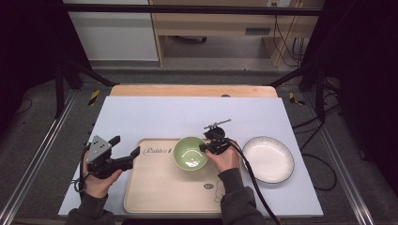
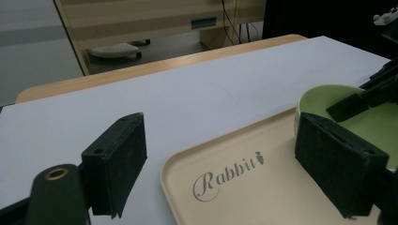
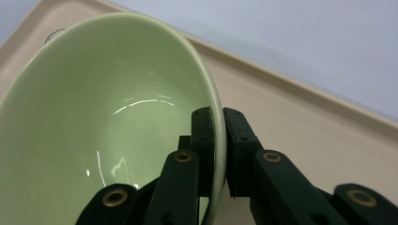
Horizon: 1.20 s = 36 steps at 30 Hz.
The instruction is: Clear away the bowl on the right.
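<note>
A light green bowl [image 1: 190,153] sits over the far part of a beige tray [image 1: 155,187] printed "Rabbit". My right gripper [image 1: 205,147] is shut on the bowl's right rim, one jaw inside and one outside; in the right gripper view the bowl [image 3: 94,122] looks tilted and the rim is pinched between the pads [image 3: 218,140]. My left gripper [image 1: 126,151] is open at the tray's left edge, holding nothing. In the left gripper view its jaws [image 2: 220,164] frame the tray's corner [image 2: 225,187], with the bowl [image 2: 328,101] at right.
An empty white plate [image 1: 268,158] with a dark rim lies on the white table cover [image 1: 155,117] right of the tray. A wooden table edge [image 1: 192,90] runs along the far side. Dark frame rails and cables flank the table.
</note>
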### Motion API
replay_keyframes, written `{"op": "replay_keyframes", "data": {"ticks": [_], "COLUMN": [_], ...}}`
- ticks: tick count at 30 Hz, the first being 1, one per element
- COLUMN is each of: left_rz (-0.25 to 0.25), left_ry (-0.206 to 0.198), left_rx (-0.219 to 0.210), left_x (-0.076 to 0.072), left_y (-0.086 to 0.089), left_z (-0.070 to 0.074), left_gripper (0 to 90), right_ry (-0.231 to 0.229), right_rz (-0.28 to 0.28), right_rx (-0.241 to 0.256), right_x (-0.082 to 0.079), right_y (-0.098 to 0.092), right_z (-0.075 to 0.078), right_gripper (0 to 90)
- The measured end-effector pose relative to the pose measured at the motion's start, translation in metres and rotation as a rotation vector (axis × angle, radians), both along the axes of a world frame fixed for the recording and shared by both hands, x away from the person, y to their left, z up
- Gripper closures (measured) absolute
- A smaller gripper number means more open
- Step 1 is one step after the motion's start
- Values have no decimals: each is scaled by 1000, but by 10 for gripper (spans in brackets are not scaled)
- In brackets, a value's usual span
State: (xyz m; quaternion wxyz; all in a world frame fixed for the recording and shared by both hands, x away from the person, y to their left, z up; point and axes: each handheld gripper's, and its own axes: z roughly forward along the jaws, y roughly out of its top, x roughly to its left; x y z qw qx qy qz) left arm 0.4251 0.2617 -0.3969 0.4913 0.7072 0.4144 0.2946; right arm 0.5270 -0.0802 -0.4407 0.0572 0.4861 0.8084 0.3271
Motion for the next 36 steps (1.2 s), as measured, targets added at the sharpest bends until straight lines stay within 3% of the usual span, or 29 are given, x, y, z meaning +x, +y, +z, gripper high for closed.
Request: {"op": "replay_keyframes", "data": {"ticks": [16, 21, 29, 34, 36], "left_rz": [0, 1, 2, 2, 2], "left_ry": [1, 0, 0, 0, 0], "left_rx": [0, -3, -3, -4, -3], "left_x": [0, 0, 0, 0, 0], "left_y": [0, 0, 0, 1, 0], "left_z": [0, 0, 0, 0, 0], "left_gripper": [170, 170, 170, 170, 170], "right_ry": [4, -26, -116, -206, -214], "right_rz": [-5, 4, 5, 22, 15], "right_rx": [-23, -21, -19, -33, -19], "right_x": [2, 0, -10, -17, -20], "right_y": [-2, -4, -10, -14, -15], "right_z": [-4, -1, 16, 24, 27], "right_gripper": [836, 817, 617, 469, 428]}}
